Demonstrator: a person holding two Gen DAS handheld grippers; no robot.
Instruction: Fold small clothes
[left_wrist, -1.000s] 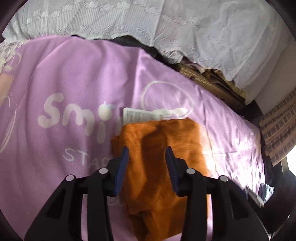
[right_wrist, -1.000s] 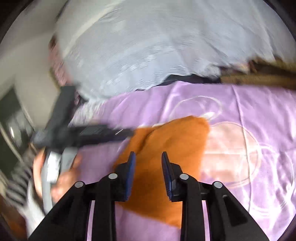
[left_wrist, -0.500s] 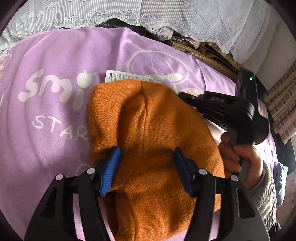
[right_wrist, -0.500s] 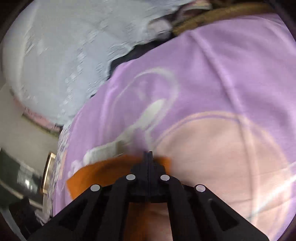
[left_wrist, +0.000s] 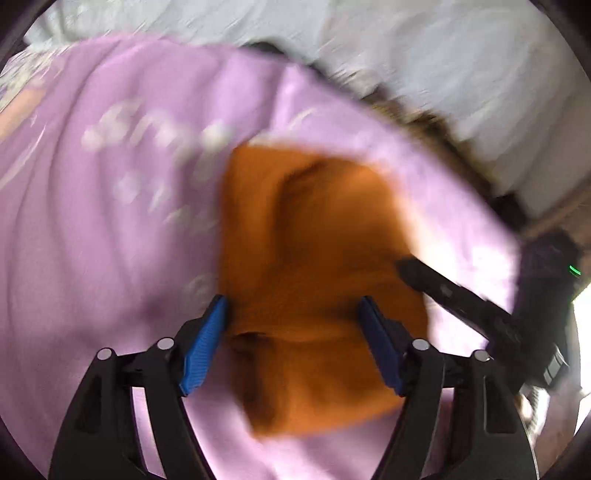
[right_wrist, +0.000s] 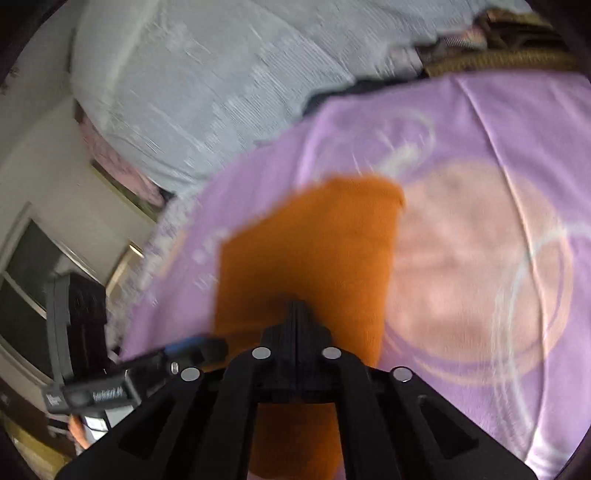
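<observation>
Since the earlier frames our left gripper (left_wrist: 291, 332) has dropped lower over the orange knit garment (left_wrist: 314, 280), its jaws having just been opening; now they stand wide, blue pads (left_wrist: 205, 343) either side of the cloth without pressing it. Our right gripper (right_wrist: 296, 314) is tightly closed, tip low over the garment's middle; whether it pinches fabric we cannot tell. Both views are blurred. That garment lies centre frame on the purple blanket (left_wrist: 92, 229), white bedding (right_wrist: 207, 74) beyond
</observation>
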